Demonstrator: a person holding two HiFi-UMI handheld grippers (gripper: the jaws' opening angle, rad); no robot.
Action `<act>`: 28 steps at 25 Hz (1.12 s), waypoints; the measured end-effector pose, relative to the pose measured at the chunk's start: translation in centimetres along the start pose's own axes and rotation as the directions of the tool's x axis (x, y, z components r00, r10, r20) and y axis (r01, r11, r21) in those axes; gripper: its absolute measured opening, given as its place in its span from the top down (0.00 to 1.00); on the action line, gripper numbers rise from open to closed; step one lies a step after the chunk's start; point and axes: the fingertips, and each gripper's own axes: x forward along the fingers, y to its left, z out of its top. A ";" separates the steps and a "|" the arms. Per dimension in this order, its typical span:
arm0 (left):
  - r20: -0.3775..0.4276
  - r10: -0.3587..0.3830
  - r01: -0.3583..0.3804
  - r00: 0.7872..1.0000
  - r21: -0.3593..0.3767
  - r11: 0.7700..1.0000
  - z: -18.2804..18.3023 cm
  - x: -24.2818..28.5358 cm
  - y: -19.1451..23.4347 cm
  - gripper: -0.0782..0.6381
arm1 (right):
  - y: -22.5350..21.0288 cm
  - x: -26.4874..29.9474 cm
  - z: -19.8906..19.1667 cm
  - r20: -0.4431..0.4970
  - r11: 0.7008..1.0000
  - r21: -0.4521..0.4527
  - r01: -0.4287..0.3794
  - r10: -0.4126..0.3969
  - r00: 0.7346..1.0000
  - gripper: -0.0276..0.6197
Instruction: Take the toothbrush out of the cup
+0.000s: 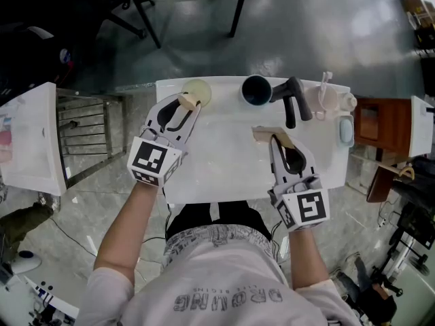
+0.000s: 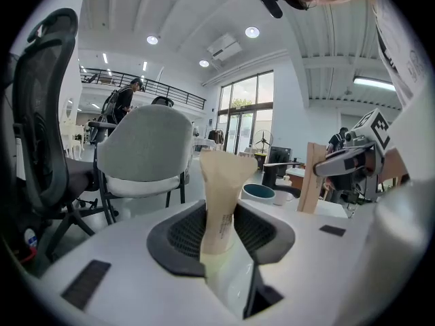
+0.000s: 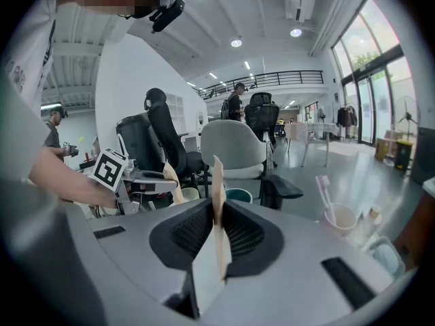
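– While the toothbrush (image 1: 325,80) stands in the cup (image 1: 326,102) with its head end poking up over the rim, is either claw anywhere near it?

– Nope, both are well apart from it. The cup is a pale pinkish one at the far right end of the white table (image 1: 224,158). Touching its right side, or close to that, is a small white bottle (image 1: 349,102). A light blue dish (image 1: 346,131) sits just beside the cup on the side toward the person. Just left of the cup lies a black handled gadget (image 1: 291,107), and left of that is a dark teal tumbler (image 1: 257,90).

– Ok, and the right gripper?

– The right gripper (image 1: 272,136) is left of the cup and closer to the person, with its tips near the bottom end of the gadget's handle. In its own view the tan pads (image 3: 217,182) meet in one thin strip with nothing between them, so that claw is closed and empty. From there the cup (image 3: 342,217) and the toothbrush (image 3: 325,195) show off to the right of the jaws.

– Left one?

– The left gripper (image 1: 187,100) is far left of the cup, past the teal tumbler, with its tips right at the rim of a pale yellow tumbler (image 1: 200,90). In its own view the pads (image 2: 224,182) blend into one broad tan shape. No gap shows, and honestly I can't tell whether they're pinching that rim or just beside it.
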 end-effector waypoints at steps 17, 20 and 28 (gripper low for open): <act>0.047 0.022 -0.024 0.999 0.027 0.999 2.7 -1.0 -0.4 0.72 | 0.2 -0.8 1.7 0.048 1.000 -0.014 -0.002 0.003 0.999 0.87; 0.068 0.026 -0.028 0.997 0.035 0.999 3.8 -1.6 -0.5 0.72 | 0.4 -1.3 2.2 0.062 1.000 -0.022 -0.002 0.003 0.998 0.87; 0.119 0.033 -0.040 0.992 0.062 0.997 6.8 -3.3 -1.2 0.73 | 1.1 -2.5 3.9 0.107 0.999 -0.040 -0.001 0.005 0.994 0.87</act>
